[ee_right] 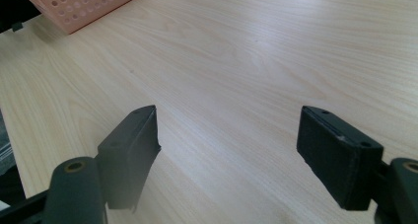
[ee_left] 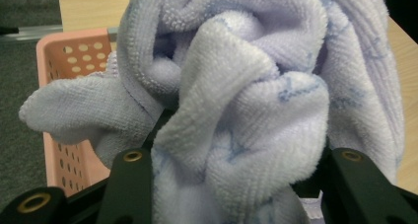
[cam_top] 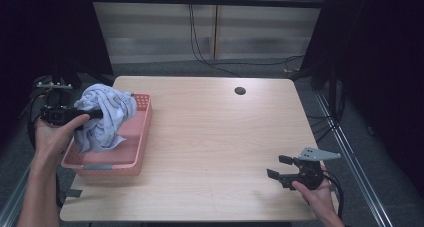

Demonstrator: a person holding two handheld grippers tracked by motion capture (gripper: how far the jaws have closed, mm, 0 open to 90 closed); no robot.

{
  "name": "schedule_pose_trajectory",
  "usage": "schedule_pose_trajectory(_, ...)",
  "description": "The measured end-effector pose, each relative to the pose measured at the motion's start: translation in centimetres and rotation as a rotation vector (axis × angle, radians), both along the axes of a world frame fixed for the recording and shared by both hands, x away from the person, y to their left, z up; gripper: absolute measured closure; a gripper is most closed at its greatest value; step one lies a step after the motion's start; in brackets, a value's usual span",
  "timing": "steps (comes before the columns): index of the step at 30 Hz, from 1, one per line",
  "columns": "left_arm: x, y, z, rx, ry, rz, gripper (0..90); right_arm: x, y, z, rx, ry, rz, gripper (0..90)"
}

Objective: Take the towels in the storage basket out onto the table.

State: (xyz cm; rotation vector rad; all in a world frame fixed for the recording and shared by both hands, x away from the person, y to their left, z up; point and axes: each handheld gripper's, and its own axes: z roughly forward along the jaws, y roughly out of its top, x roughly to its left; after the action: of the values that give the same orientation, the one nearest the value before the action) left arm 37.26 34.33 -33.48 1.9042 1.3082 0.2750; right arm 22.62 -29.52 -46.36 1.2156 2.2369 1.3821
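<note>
Pale wood is spreading across the table [cam_top: 215, 137], with dark curtains hanging on both sides and cables trailing down the wall panels behind it. Near the far edge, a small round hole [cam_top: 240, 91] is sitting in the tabletop.

At the table's left edge, the pink basket [cam_top: 131, 152] is lying lengthwise, its perforated wall showing in the left gripper view [ee_left: 66, 61] and its corner peeking into the right gripper view [ee_right: 79, 7].

I am holding the left gripper [cam_top: 92, 114] over that basket, and its jaws are clamping a bunched, light blue towel [cam_top: 105, 118]. In the left gripper view the towel [ee_left: 246, 105] is bulging thickly between the two black jaws, folded and crumpled, with faint blue lines running through the terry. From the high view, most of the bundle is hanging above the basket while its lower folds are reaching down inside; I cannot tell whether they are touching the bottom.

I am keeping the right gripper [cam_top: 279, 167] low near the table's near right corner, well apart from the basket. Its jaws are standing wide apart with bare wood between them [ee_right: 229, 150], gripping nothing.
</note>
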Motion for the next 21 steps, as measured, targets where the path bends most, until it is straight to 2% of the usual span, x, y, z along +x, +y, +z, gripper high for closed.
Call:
schedule_pose_trajectory(2, -0.3, -0.1, 0.5, -0.007, -0.031, -0.002, 49.7, 0.0, 0.0, 0.0, 0.001, 0.000, -0.001, 23.8)
schedule_pose_trajectory(5, -0.7, -0.6, 0.9, -0.007, -0.055, -0.012, 49.6, 0.1, 0.0, 0.0, 0.002, 0.002, -0.003, 23.8)
schedule_pose_trajectory(10, -1.3, -2.4, 1.5, 0.006, -0.078, -0.049, 49.5, 0.0, 0.0, 0.0, 0.002, 0.001, -0.003, 23.8)
schedule_pose_trajectory(13, -1.6, -3.3, 1.8, -0.014, -0.100, -0.069, 49.5, 0.0, 0.0, 0.0, 0.003, 0.001, -0.001, 23.8)
schedule_pose_trajectory(15, -1.7, -3.8, 2.0, -0.011, -0.119, -0.085, 49.5, 0.0, -0.1, 0.0, 0.002, -0.002, -0.002, 23.8)
schedule_pose_trajectory(18, -1.9, -4.6, 2.4, -0.041, -0.136, -0.113, 49.4, -0.1, -0.1, 0.1, 0.004, 0.000, -0.005, 23.8)
schedule_pose_trajectory(21, -2.0, -5.4, 2.7, -0.030, -0.147, -0.131, 49.4, 0.0, -0.1, 0.1, 0.005, 0.001, -0.005, 23.8)
